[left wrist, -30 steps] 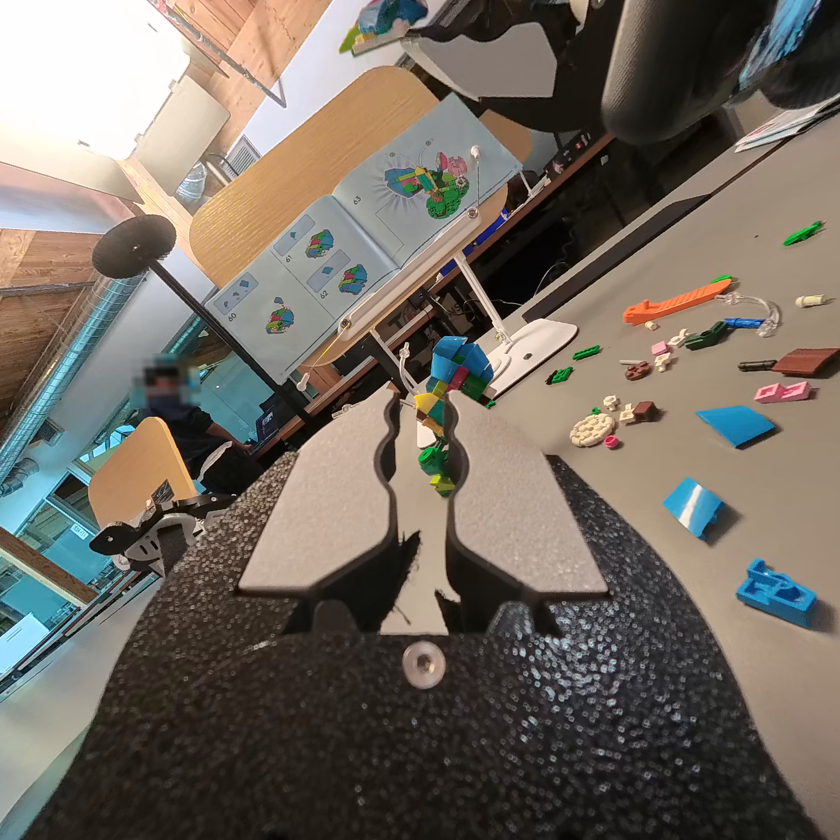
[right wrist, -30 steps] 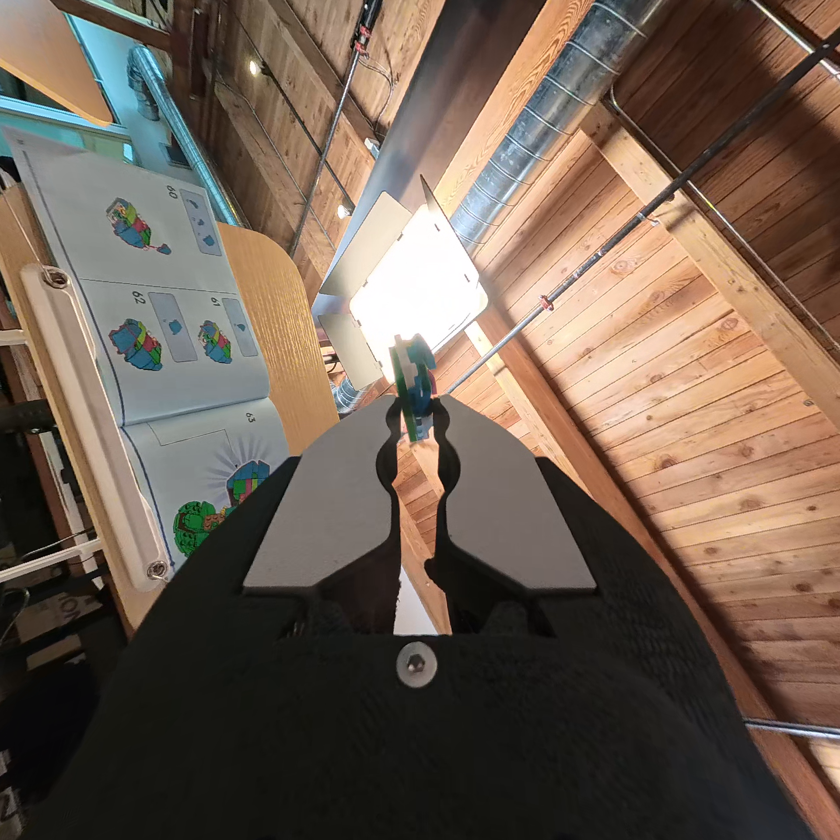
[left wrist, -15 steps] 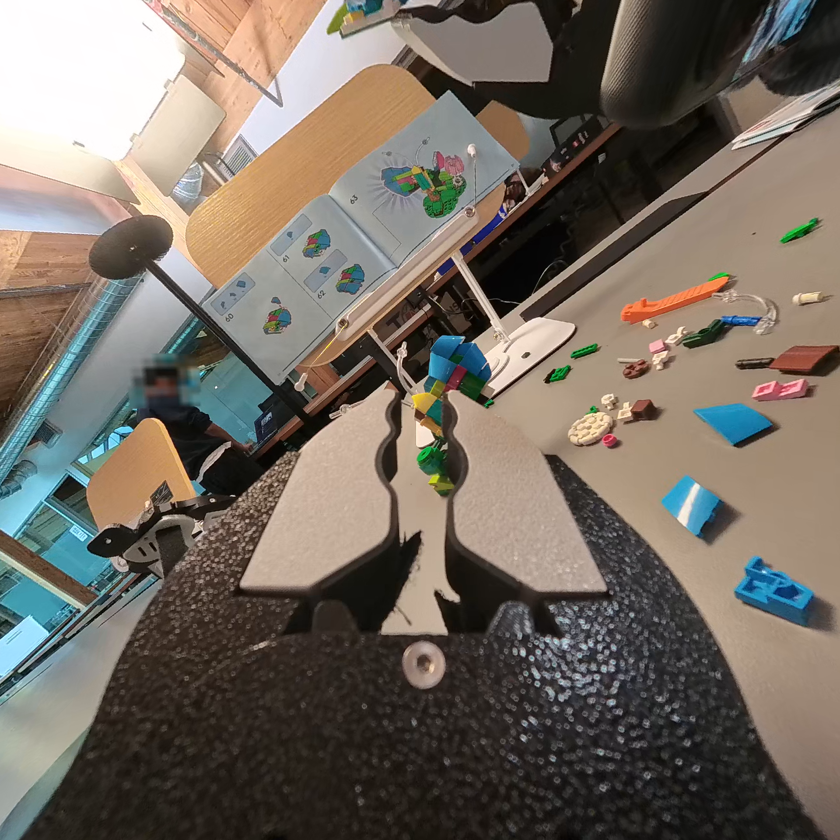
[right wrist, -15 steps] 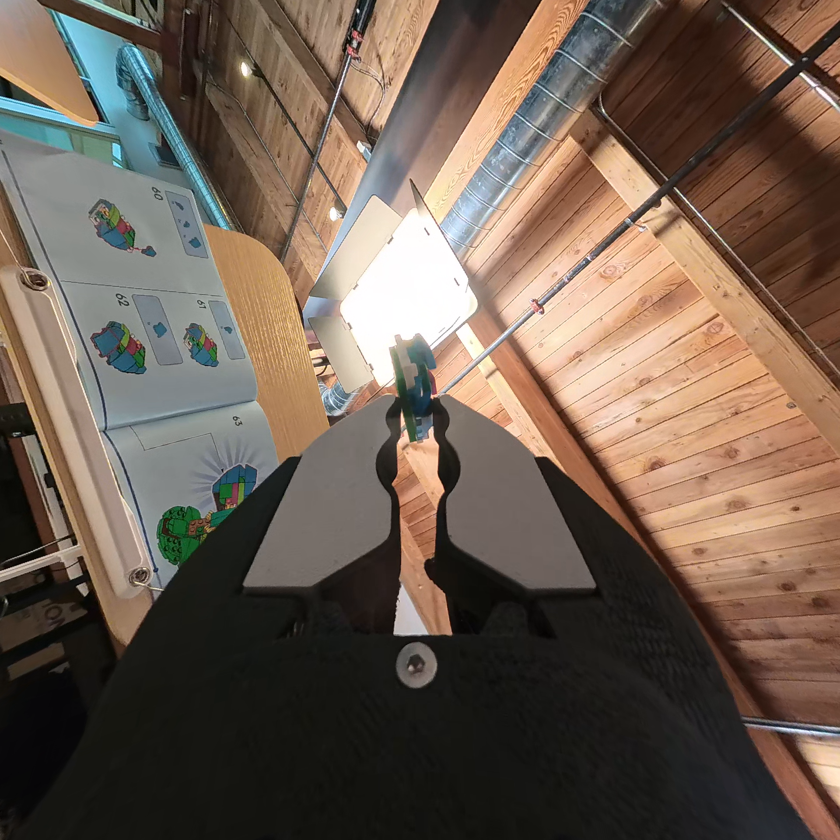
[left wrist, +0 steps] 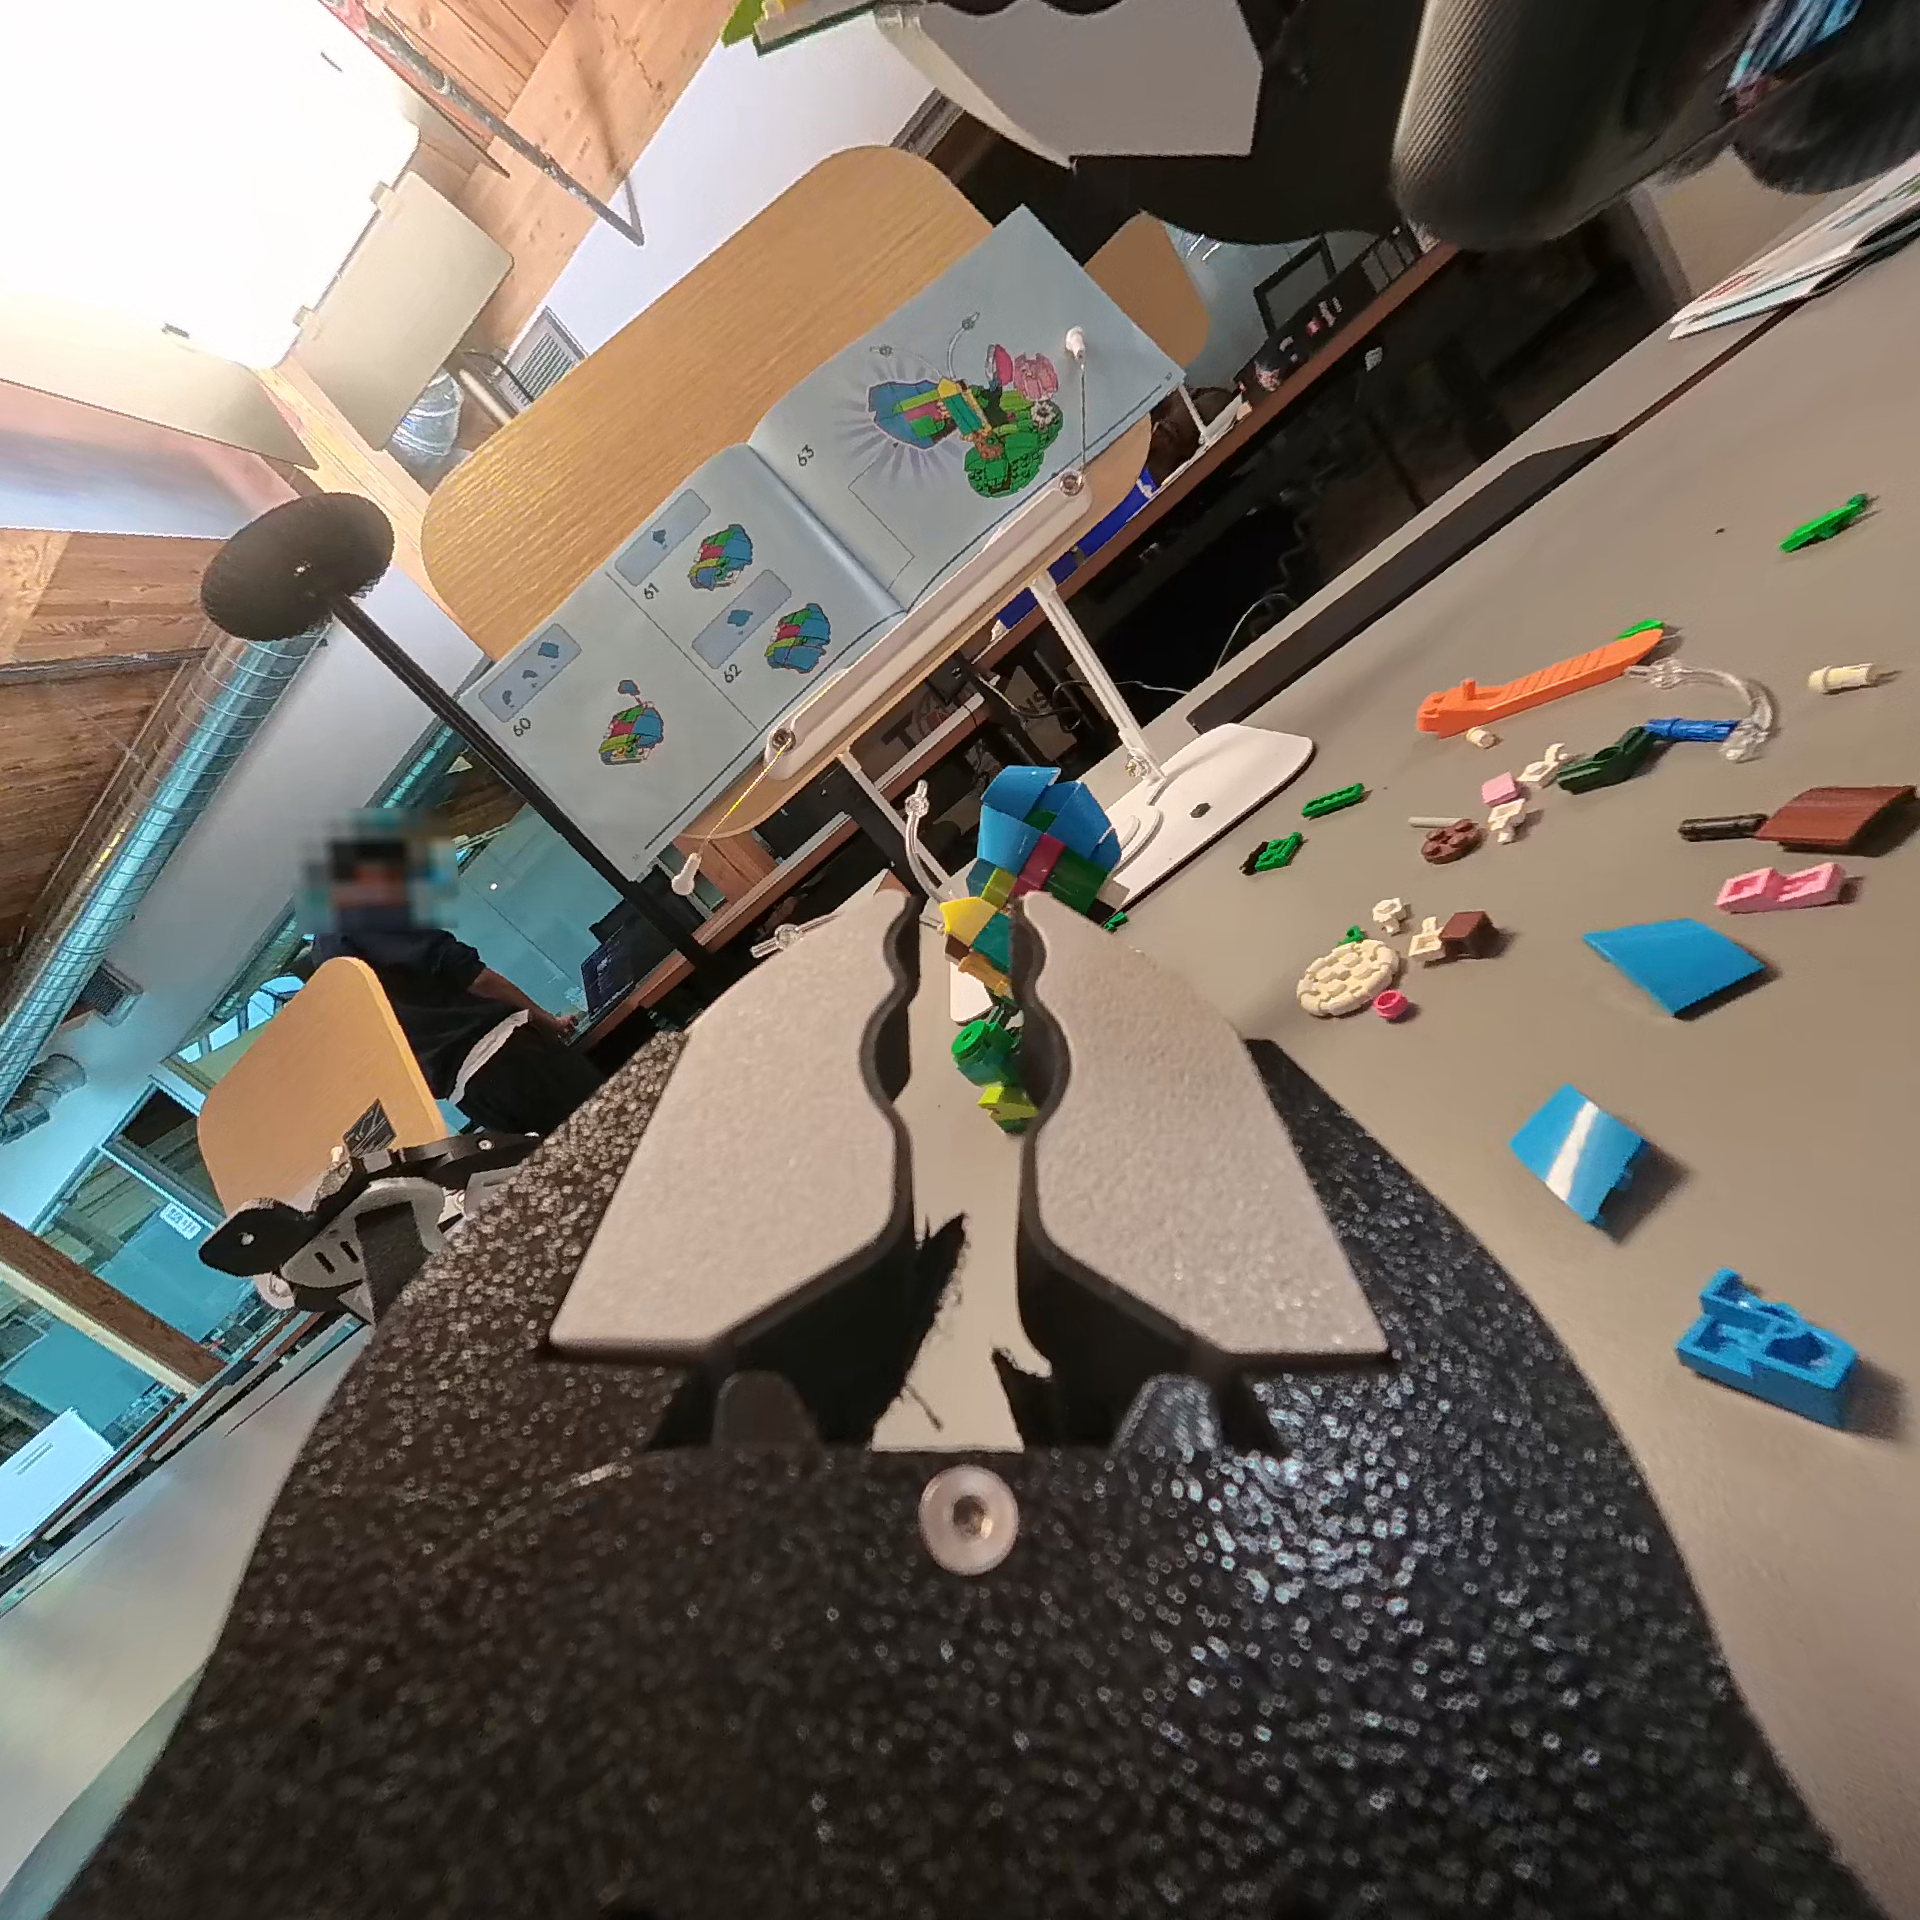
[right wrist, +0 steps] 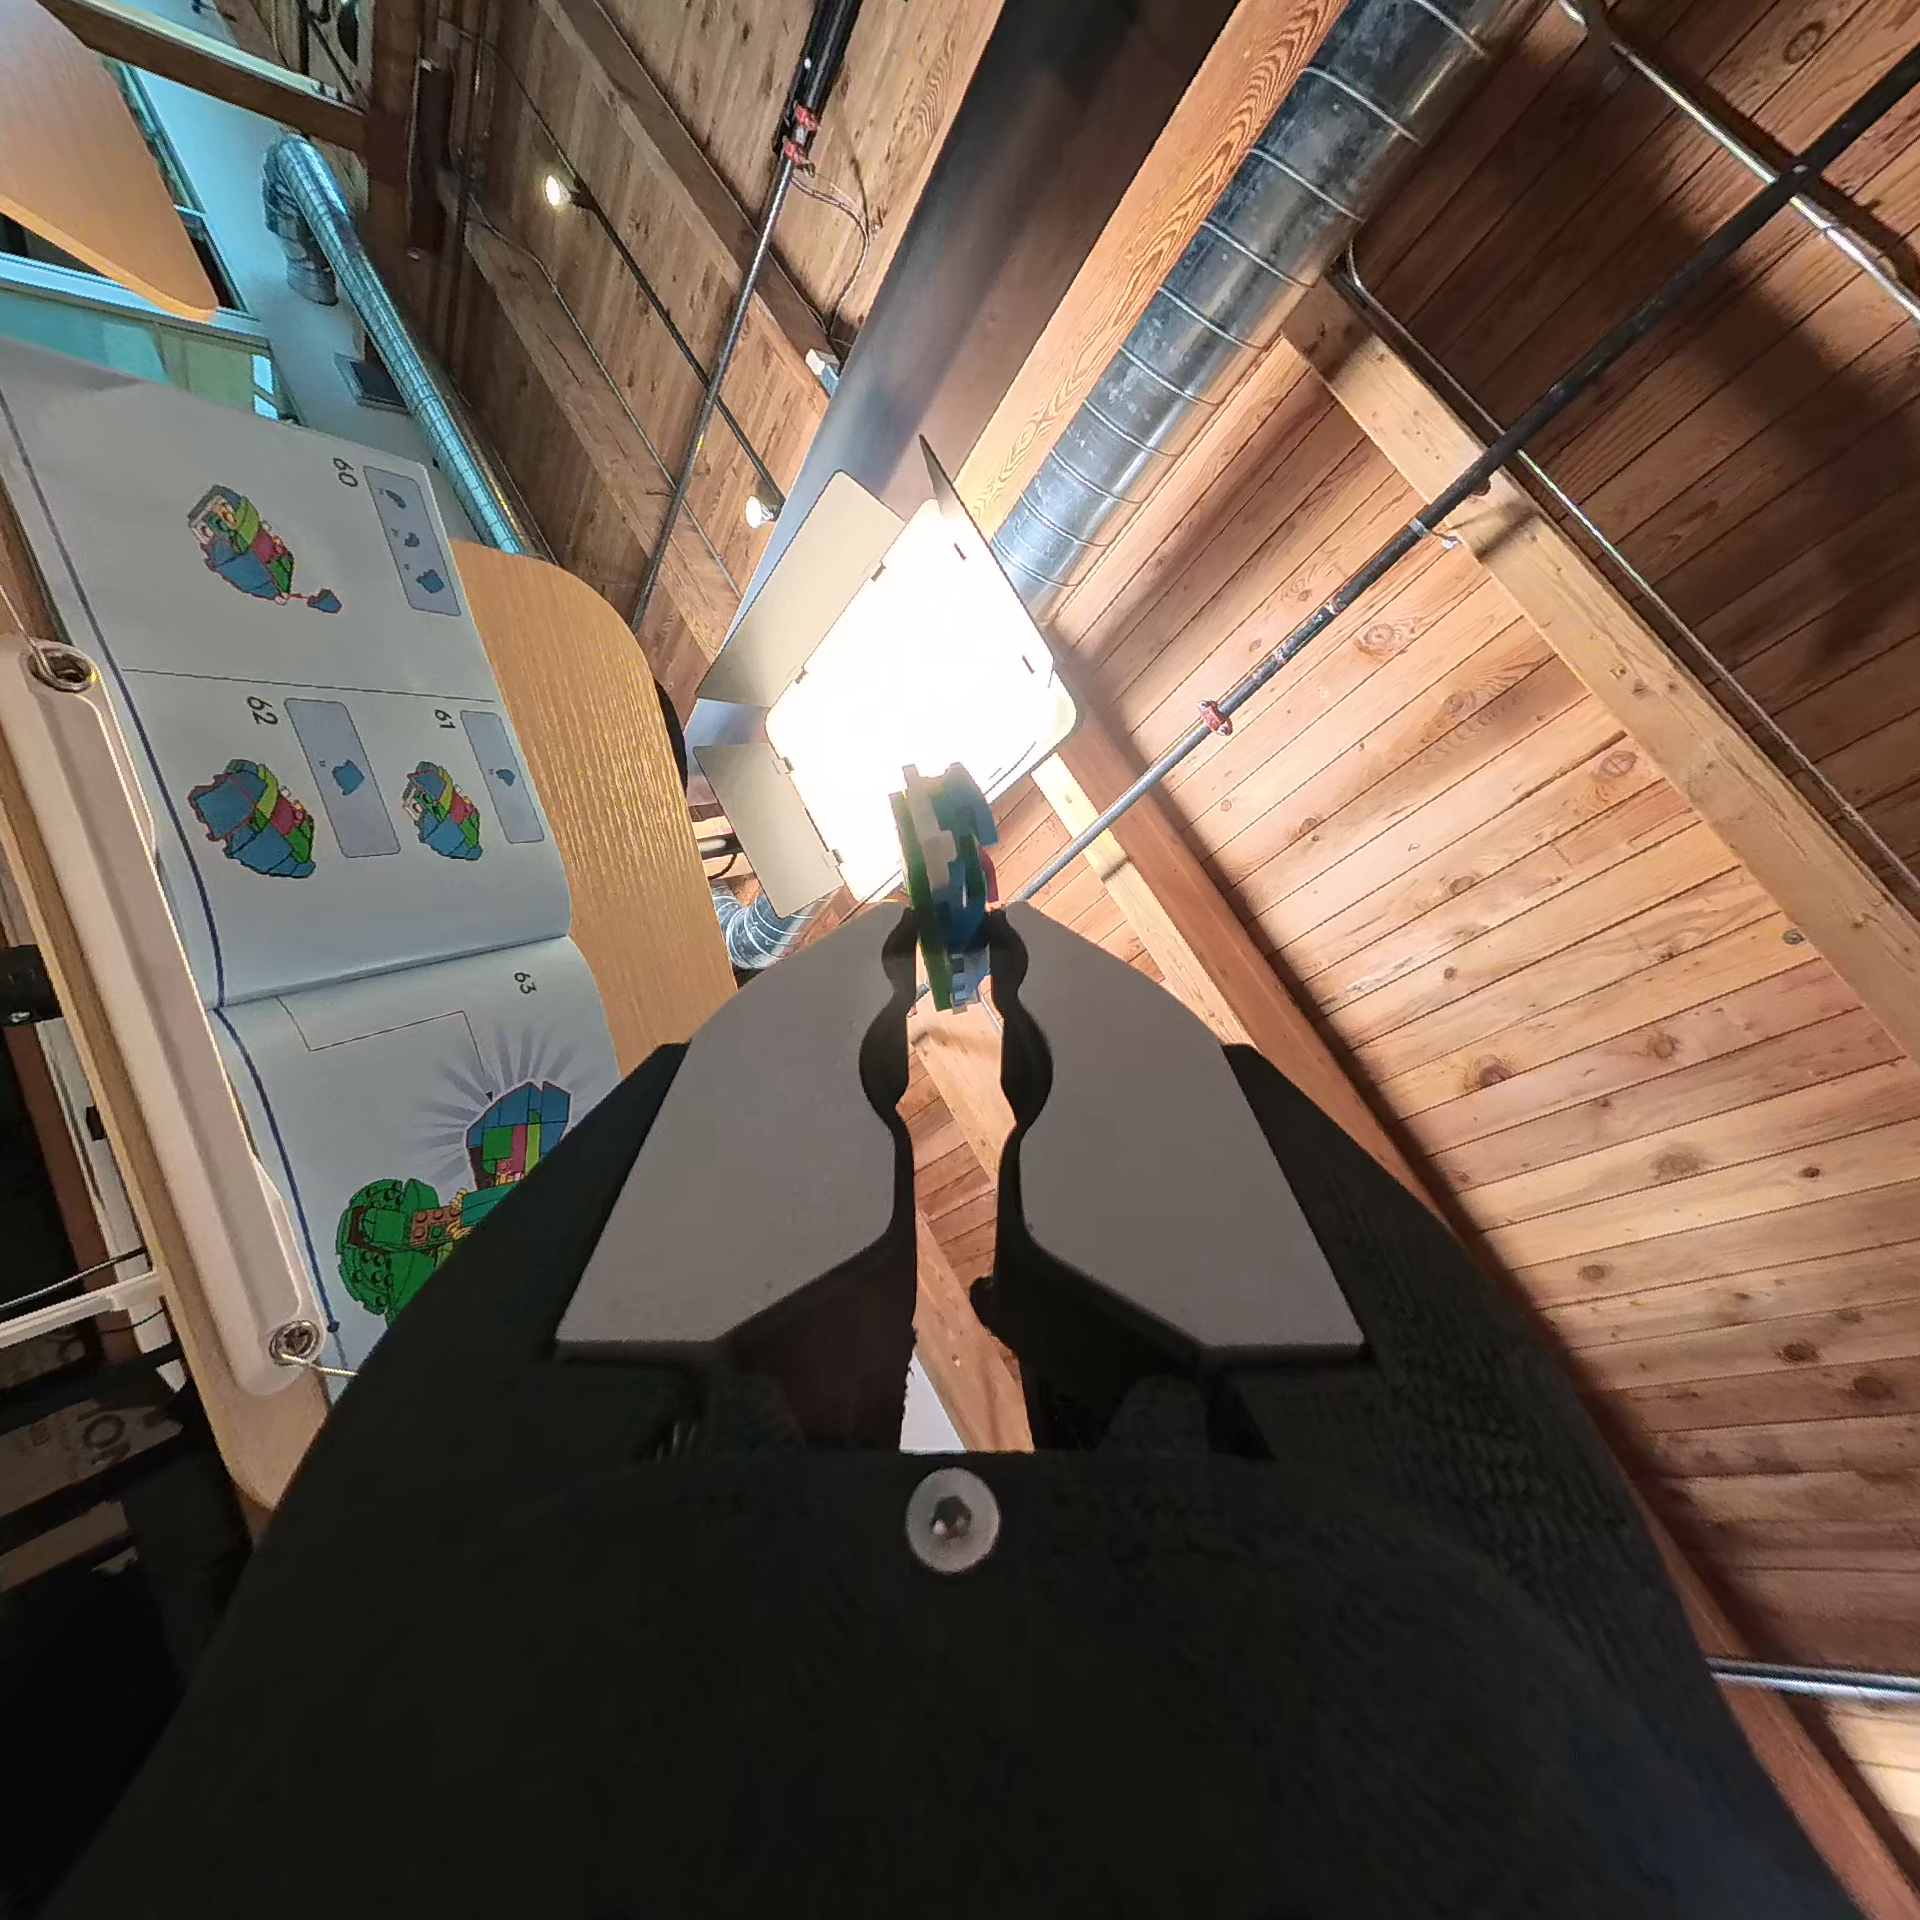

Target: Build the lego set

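Observation:
My left gripper [left wrist: 966,920] is shut on a multicoloured lego model [left wrist: 1039,847] of blue, green, yellow and pink bricks, held by its middle just above the grey table [left wrist: 1351,1195]. The model's green foot [left wrist: 987,1049] shows between the fingers. My right gripper [right wrist: 948,925] points up at the wooden ceiling and is shut on a small flat green, blue and white lego assembly [right wrist: 940,852]. The open instruction booklet [left wrist: 831,561] stands on a white holder behind the model. It also shows in the right wrist view [right wrist: 312,790].
Loose pieces lie on the table to the right: an orange separator [left wrist: 1538,681], blue curved panels [left wrist: 1673,961], a blue brick [left wrist: 1766,1361], pink [left wrist: 1782,888], brown [left wrist: 1839,816] and white round [left wrist: 1345,971] pieces. A person [left wrist: 436,997] sits far left. A bright lamp [right wrist: 914,675] hangs overhead. The tips of one gripper are about 20 cm away from the tips of the other.
Both grippers keep their hold. The right gripper has tilted slightly, so the booklet sits a little differently in its view. The left view has barely shifted.

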